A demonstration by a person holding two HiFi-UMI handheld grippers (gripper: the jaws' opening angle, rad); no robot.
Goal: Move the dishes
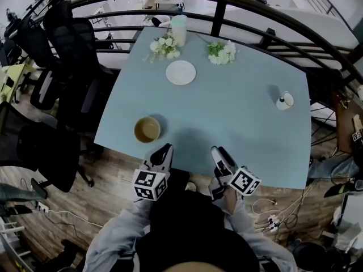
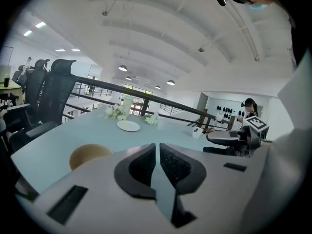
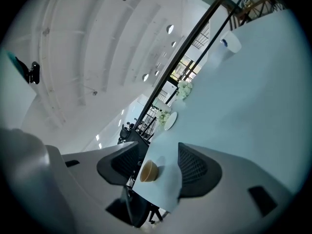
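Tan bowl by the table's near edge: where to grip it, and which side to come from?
Probably the near rim wall, one jaw inside and one outside, coming in from the table's near edge. The tan bowl stands upright, open-topped, and the left gripper is nearest that side.

The fingers (image 2: 144,165) of the left gripper (image 2: 157,147) stand almost together, seemingly with nothing between them. On the pale worktop (image 2: 92,130) a tan bowl (image 2: 89,155) sits left; a white plate (image 2: 128,126) lies farther off.
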